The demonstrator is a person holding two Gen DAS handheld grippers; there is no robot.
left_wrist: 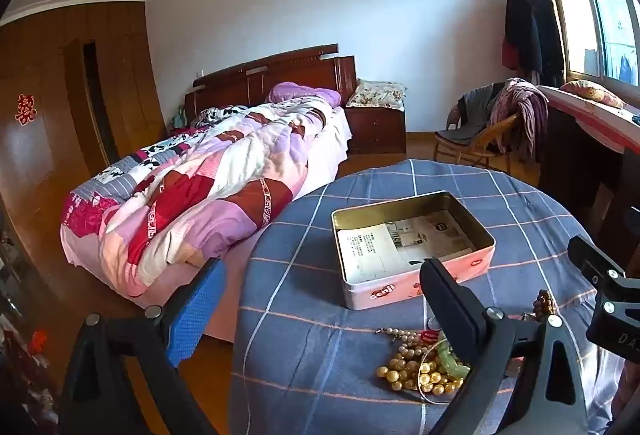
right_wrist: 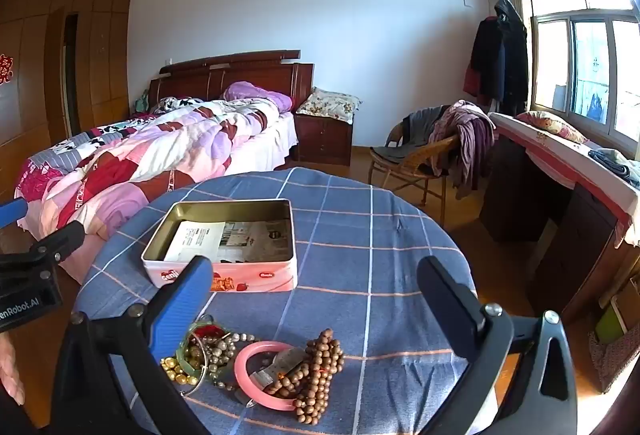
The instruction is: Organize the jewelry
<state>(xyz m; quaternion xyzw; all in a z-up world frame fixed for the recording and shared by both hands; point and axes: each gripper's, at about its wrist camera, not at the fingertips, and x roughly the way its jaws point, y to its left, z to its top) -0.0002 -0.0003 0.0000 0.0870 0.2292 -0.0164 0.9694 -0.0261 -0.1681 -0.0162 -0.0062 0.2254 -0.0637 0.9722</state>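
Both tools empty, jaws spread wide: left tool, right tool. Jewelry pile lies tangled on the table, just short of the open tin. Risk: lifting the pink bangle likely drags the wooden beads off the edge.

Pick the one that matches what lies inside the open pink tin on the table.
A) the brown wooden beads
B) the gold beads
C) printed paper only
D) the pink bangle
C: the pink tin holds only printed paper, while the pink bangle, gold beads and brown wooden beads all lie on the tablecloth in front of it.
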